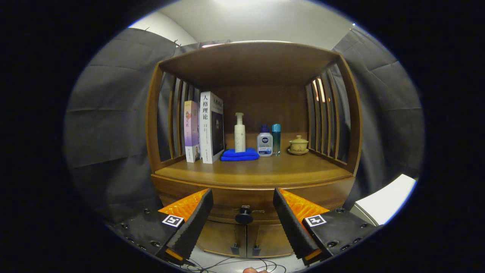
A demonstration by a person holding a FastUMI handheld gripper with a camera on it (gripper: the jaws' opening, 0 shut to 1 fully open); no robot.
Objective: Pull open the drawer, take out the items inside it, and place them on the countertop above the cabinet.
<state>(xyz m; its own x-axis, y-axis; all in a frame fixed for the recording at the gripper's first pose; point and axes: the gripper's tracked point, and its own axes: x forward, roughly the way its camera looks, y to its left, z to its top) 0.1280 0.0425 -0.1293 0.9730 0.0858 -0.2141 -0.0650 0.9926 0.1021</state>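
Note:
A wooden cabinet stands ahead, its countertop (254,172) forming an open shelf under a wooden roof. Below the countertop edge sits the drawer front (227,199), shut, with a dark round knob (244,217). My gripper (243,197) is open, its two fingers spread wide, and the knob lies between them and a little beyond. Nothing is held between the fingers. The drawer's inside is hidden.
On the countertop stand two upright books (204,129), a white pump bottle (239,133) on a folded blue cloth (239,154), a white bottle with a blue cap (265,141), a teal bottle (276,138) and a lidded cup on a saucer (298,145). Two lower doors (246,239) sit beneath the drawer; cables trail on the floor.

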